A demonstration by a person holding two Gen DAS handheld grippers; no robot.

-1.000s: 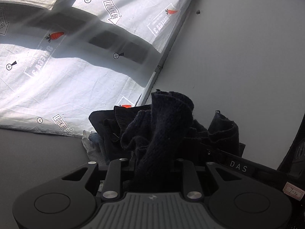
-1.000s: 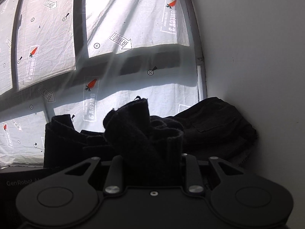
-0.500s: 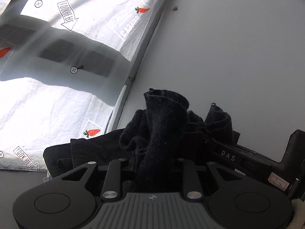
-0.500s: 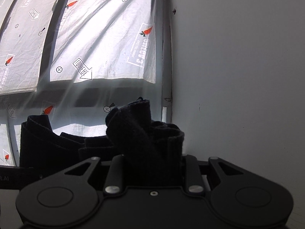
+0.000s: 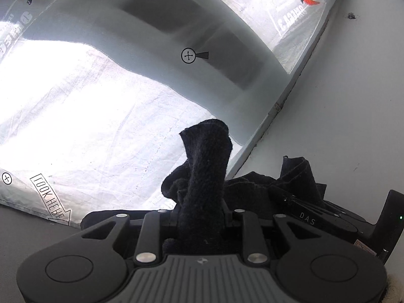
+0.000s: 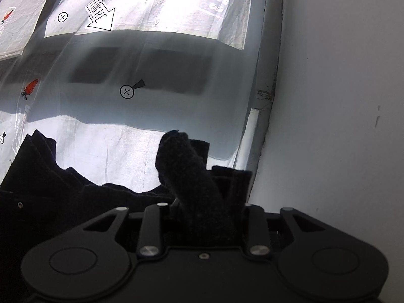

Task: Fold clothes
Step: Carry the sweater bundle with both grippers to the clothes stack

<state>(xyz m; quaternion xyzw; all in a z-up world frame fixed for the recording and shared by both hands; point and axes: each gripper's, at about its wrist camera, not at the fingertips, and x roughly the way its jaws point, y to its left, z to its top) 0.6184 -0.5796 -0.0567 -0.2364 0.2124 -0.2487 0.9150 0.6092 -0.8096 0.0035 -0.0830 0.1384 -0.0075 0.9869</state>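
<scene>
The black garment (image 5: 202, 176) buries both grippers' fingertips, and its lower part seems cut off below.

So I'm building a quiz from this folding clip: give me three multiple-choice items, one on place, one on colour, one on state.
1. Where is the wall in the right wrist view? A right of the sheet B left of it C below it
2. Colour of the garment? A white B black C red
3. State of the left gripper? A open, empty B shut on garment C out of view

Key: A, the wall fills the right side; B, the knit is black; C is wrong, B holds: cloth stands pinched between its fingers.
</scene>
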